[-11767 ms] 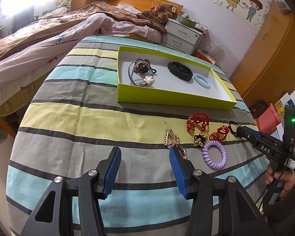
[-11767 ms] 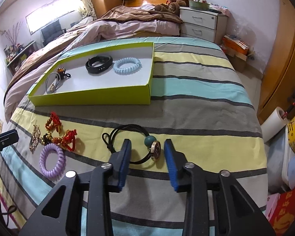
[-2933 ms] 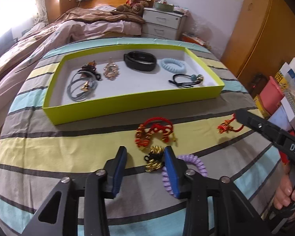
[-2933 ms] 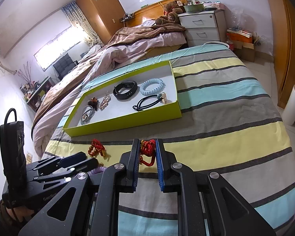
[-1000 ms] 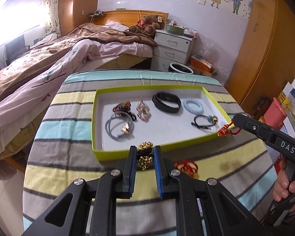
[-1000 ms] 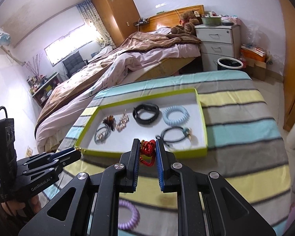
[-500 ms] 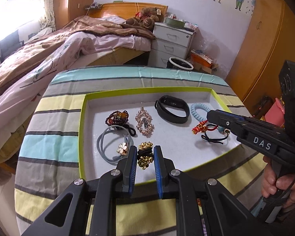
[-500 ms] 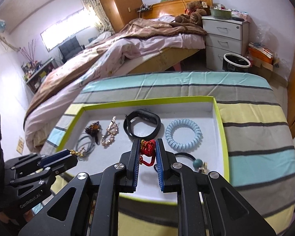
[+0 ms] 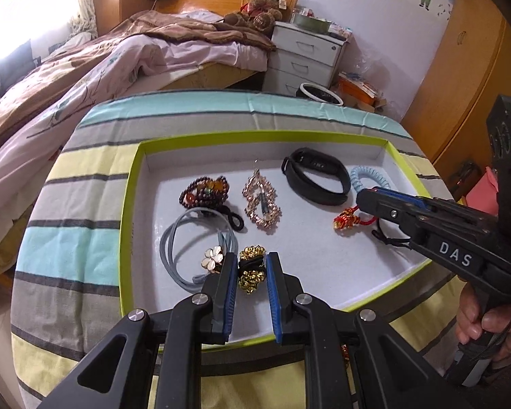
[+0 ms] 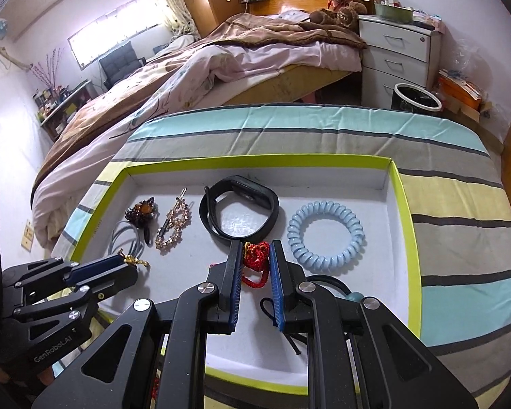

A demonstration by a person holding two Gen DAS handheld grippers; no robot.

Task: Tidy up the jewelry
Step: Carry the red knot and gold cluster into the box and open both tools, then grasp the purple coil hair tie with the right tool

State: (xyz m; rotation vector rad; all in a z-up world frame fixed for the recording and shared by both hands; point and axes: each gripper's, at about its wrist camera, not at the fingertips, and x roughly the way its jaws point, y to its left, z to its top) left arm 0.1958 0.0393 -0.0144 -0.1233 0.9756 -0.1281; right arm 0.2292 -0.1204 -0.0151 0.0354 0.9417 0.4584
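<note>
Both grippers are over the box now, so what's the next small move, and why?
Probably open both: the left gripper holds the gold clip and the right gripper the red knot, each already above the tray floor.

Left tongs (image 9: 250,271): matte black triangulated frame, silver round-head screws at the pivots, blue ribbed pads (image 9: 229,293) inside each finger; "GenRobot.AI" in white on the side. Right tongs (image 10: 254,262): same black frame, screws and blue pads; "DAS" in white on the side. Bare-skinned hand (image 9: 487,317) on the black handle, thin black cable alongside
</note>
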